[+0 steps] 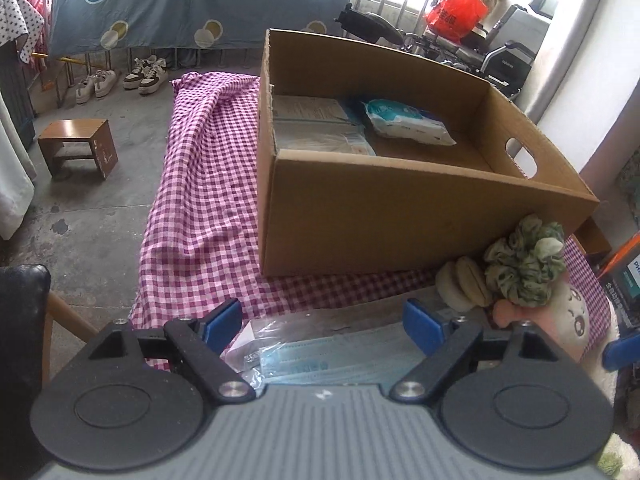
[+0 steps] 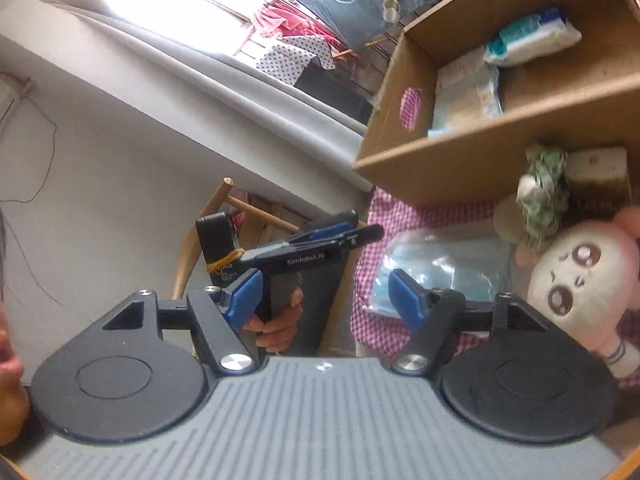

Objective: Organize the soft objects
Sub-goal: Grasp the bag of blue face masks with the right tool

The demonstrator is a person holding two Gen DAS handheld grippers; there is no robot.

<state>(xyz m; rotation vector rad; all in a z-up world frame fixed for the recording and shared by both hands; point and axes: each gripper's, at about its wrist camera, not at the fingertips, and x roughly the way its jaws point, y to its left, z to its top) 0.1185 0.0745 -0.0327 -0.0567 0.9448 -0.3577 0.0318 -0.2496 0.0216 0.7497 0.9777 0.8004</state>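
Observation:
My left gripper point(image 1: 323, 322) stands open just above a clear bag of blue face masks point(image 1: 320, 356) on the checked cloth point(image 1: 200, 200); nothing is between its fingers. Beyond it stands an open cardboard box point(image 1: 400, 208) holding a tissue pack point(image 1: 408, 120) and flat mask packs point(image 1: 316, 124). Against the box's front right corner lie a green scrunchie point(image 1: 524, 268), beige round pads point(image 1: 464, 284) and a white-and-pink plush toy point(image 1: 572, 320). My right gripper point(image 2: 326, 300) is open and empty, tilted, off the table's edge. It sees the left gripper point(image 2: 360, 232) from the side, the mask bag point(image 2: 436, 268) and the plush toy point(image 2: 580, 280).
A wooden stool point(image 1: 78, 146) and shoes point(image 1: 120, 78) are on the concrete floor to the left. A black-backed chair point(image 1: 24, 320) stands at the table's near left. An orange-edged carton point(image 1: 624, 268) sits at the far right. A brown-and-white block point(image 2: 596, 176) leans by the scrunchie point(image 2: 544, 196).

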